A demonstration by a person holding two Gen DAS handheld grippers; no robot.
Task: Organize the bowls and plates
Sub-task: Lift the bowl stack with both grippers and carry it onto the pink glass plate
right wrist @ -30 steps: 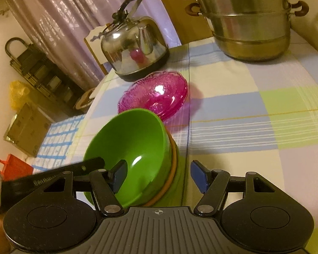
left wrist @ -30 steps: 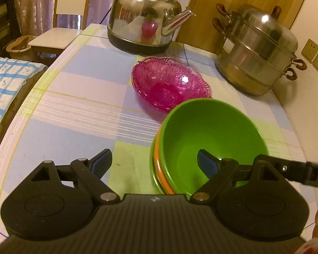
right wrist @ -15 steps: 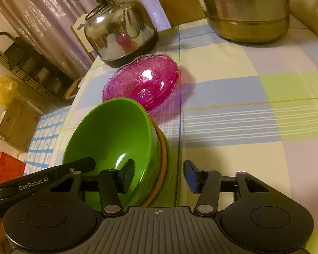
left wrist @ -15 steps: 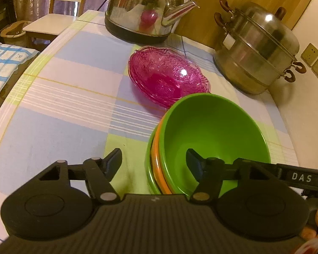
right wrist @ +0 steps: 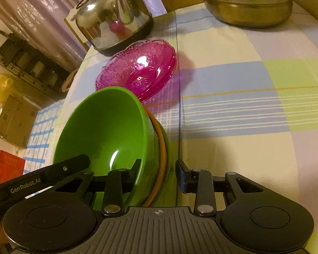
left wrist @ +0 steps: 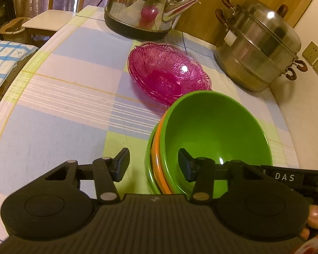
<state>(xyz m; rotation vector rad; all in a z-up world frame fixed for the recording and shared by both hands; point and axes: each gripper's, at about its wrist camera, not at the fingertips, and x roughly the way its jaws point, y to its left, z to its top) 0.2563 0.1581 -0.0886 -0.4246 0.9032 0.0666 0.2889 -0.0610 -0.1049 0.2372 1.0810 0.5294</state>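
A stack of nested bowls stands on the checked tablecloth: a green bowl (left wrist: 218, 131) on top, an orange one (left wrist: 159, 169) under it and a green one at the bottom. My left gripper (left wrist: 153, 165) straddles the stack's left rim, one finger outside and one inside, with a gap each side. My right gripper (right wrist: 159, 174) straddles the right rim of the same stack (right wrist: 108, 131) the same way. Both grippers are open. A pink glass bowl (left wrist: 167, 72) sits just behind the stack and also shows in the right wrist view (right wrist: 140, 69).
A steel kettle (left wrist: 146, 6) stands at the back of the table. A steel steamer pot (left wrist: 258, 44) stands at the back right by the wall. A chair (left wrist: 50, 19) is beyond the table's far left edge. The tablecloth (right wrist: 243, 110) right of the stack is bare.
Both grippers have moved forward onto the bowl stack's rims, and their fingers have narrowed around the rims. The bowls have not moved.
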